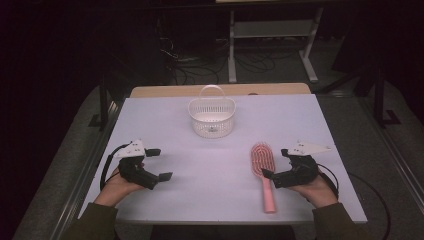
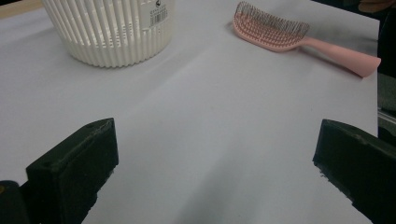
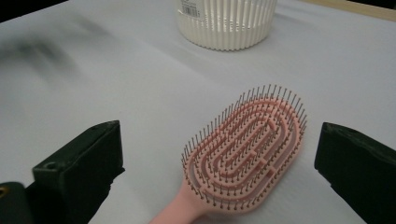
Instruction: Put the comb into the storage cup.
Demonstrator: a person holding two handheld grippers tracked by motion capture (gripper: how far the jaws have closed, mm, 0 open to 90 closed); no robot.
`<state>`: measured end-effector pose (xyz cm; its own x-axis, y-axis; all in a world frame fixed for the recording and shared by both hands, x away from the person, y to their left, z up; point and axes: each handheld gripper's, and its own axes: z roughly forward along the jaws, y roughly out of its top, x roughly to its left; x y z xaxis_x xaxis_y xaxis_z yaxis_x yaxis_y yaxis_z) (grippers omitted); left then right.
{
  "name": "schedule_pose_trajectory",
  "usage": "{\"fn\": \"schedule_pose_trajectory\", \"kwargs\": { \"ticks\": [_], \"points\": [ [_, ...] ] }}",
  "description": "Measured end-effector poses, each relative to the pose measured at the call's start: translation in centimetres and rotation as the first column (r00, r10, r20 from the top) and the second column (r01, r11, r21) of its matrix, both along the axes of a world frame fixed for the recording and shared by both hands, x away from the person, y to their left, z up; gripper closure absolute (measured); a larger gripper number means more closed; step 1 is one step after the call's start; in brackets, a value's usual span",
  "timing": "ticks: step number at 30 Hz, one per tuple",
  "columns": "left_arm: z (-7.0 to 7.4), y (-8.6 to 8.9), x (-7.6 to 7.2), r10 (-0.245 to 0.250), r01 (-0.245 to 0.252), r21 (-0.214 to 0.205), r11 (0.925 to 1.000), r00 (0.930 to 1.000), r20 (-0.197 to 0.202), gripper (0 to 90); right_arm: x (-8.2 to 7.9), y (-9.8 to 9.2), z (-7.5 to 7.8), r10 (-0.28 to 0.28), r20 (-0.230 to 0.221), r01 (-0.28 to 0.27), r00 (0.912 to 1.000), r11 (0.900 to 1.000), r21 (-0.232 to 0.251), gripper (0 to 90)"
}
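Hairbrush (image 3: 243, 149) lies bristles-up on the desk (image 1: 210, 170), between the spread, empty fingers of the right gripper (image 1: 280, 162). Left gripper (image 1: 159, 163) likewise open. Grasp the handle squarely; bristle head probably slips.

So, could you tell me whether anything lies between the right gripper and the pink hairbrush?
Nothing visible does. The right gripper stands open just beside the pink hairbrush, whose bristled head lies between its jaws, untouched.
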<state>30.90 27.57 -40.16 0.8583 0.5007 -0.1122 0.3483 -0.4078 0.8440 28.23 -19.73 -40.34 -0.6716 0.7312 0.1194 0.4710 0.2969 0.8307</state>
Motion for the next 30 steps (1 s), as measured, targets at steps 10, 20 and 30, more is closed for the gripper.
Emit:
{"fn": "schedule_pose_trajectory", "kwargs": {
  "ticks": [10, 20, 30],
  "points": [
    [0.0, -0.2, 0.1, -0.002, 0.002, 0.002, 1.0, 1.0, 0.0, 0.0, -0.2, 0.7, 0.3, 0.052, -0.019, -0.052, 0.9984, 0.9986, 0.002, 10.5],
    [0.0, -0.2, 0.2, -0.004, 0.004, -0.007, 1.0, 1.0, -0.003, 0.0, 0.2, 2.2, 0.0, 0.113, -0.058, -0.114, 0.9919, 0.9934, -0.014, 18.7],
    [0.0, -0.2, 0.2, -0.004, 0.004, -0.007, 1.0, 1.0, -0.001, 0.0, 0.2, 3.4, -0.2, 0.162, -0.09, -0.165, 0.9828, 0.9856, -0.036, 29.3]
  ]
}}
